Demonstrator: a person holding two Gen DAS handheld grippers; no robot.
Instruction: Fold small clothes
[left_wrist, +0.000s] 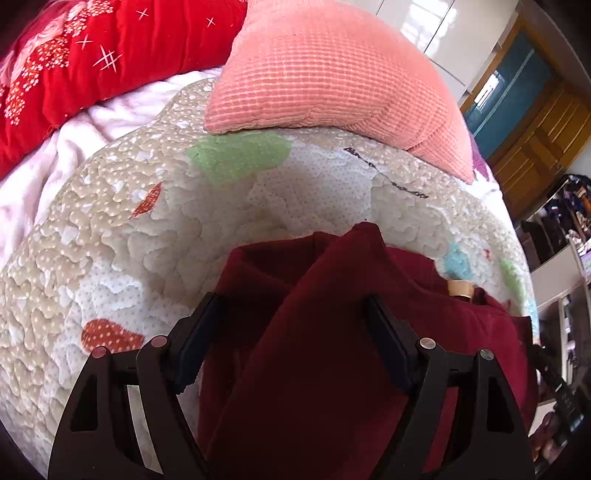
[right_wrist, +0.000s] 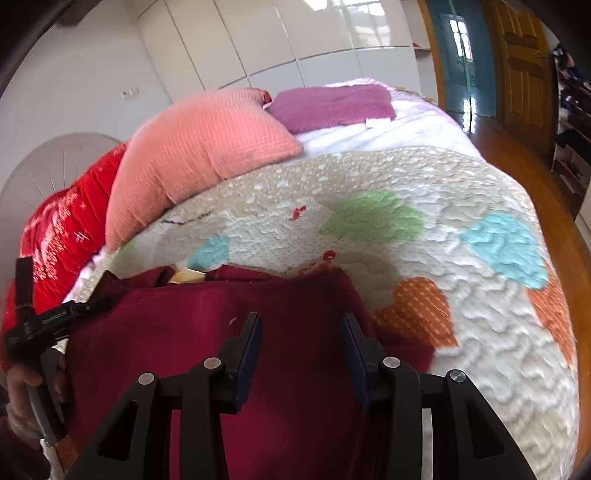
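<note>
Two grippers over a maroon garment (left_wrist: 332, 332) on the bed (right_wrist: 480, 314).
Left gripper (left_wrist: 295, 314) and right gripper (right_wrist: 301, 332) both hold their fingers apart, a raised fold of cloth between the left pair.

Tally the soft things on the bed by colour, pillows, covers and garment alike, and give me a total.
Dark red: 1, the garment
Bright red: 1, the patterned quilt
Salmon pink: 1, the waffle pillow
Purple: 1, the cushion
Multicoloured: 1, the quilted bedspread
White: 1, the blanket
Total: 6
</note>
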